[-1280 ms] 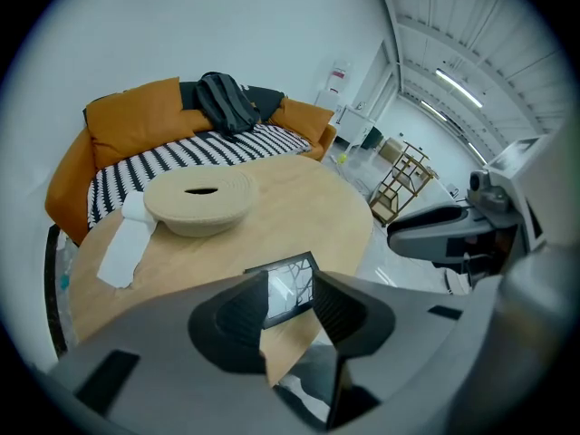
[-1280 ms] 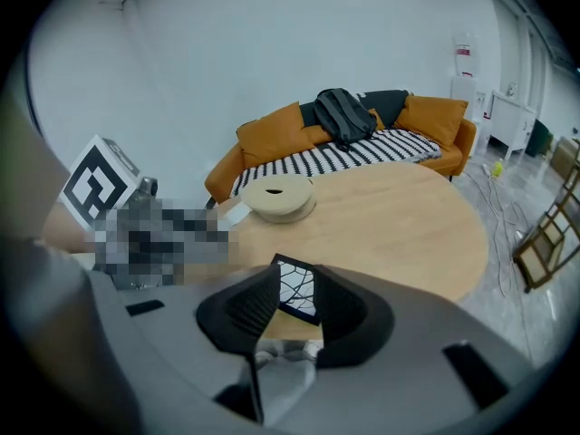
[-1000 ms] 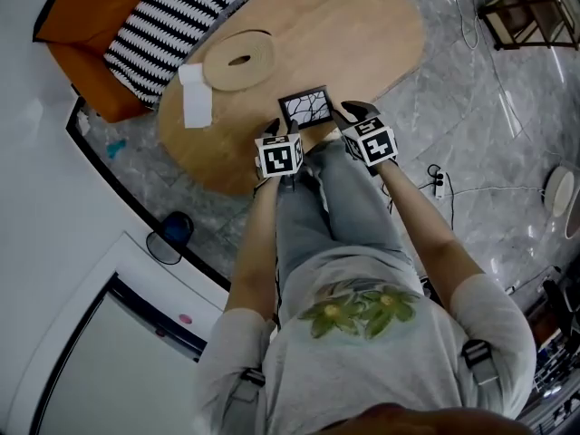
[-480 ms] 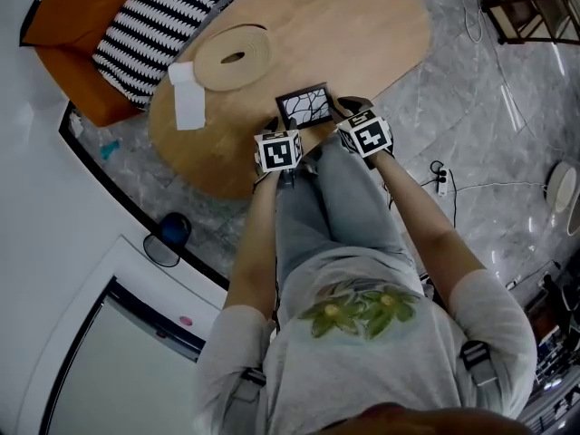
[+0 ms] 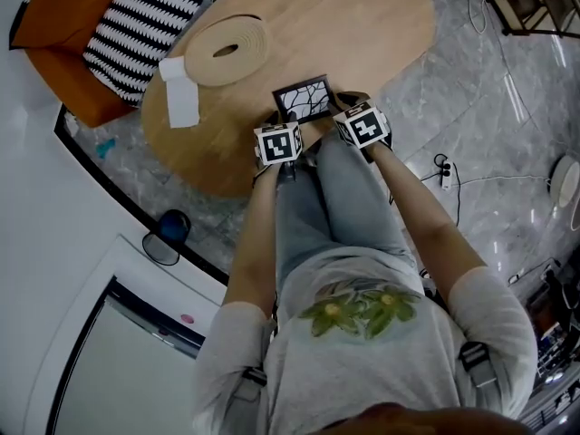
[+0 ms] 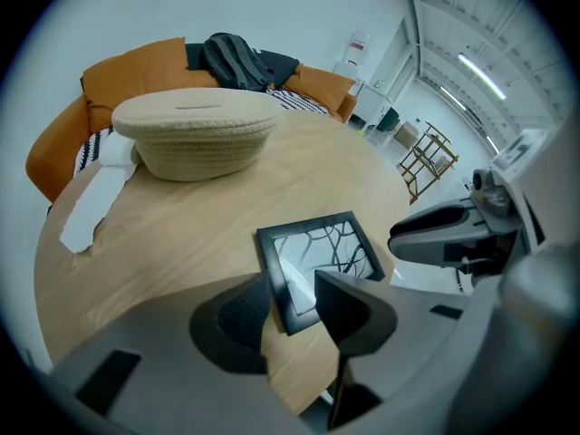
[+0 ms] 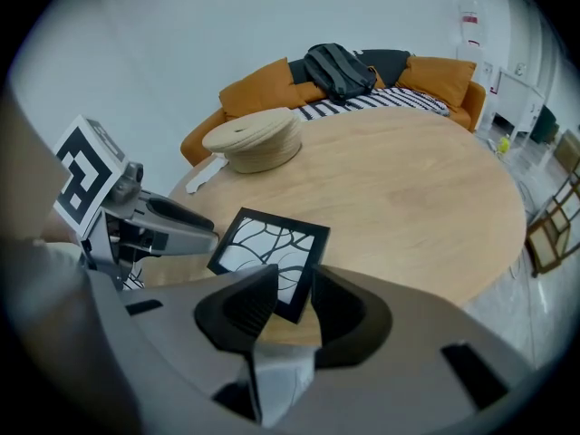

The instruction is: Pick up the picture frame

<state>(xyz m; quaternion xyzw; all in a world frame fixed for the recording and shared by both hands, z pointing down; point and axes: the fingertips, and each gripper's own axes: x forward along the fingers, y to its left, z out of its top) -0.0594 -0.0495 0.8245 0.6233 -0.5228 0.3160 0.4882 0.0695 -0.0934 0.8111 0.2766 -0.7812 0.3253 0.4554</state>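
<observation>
Head view, left to right. Orange sofa [image 5: 50, 21] in the upper left corner, striped cushion [image 5: 136, 16] on it. White paper [image 5: 179, 98] lies at the left edge of the wooden table [image 5: 381, 25]. Woven basket [image 5: 227, 51] sits upside down just right of the paper.

Picture frame [image 5: 304, 100] lies flat near the table's near edge, at upper centre of the frame, black border, branch pattern inside.

My left gripper [image 6: 292, 290] is at the frame's left near corner and points steeply down. Its jaws are opening, and that corner sits in the gap between them. The left pad is right at the frame's edge; I can't tell if it touches. No pinch.

My right gripper [image 7: 294, 284] is at the frame's right near corner, same steep angle. Its jaws are opening too, with that corner of the frame between the pads and no squeeze on it.

Each gripper shows in the other's view, just across the frame.
</observation>
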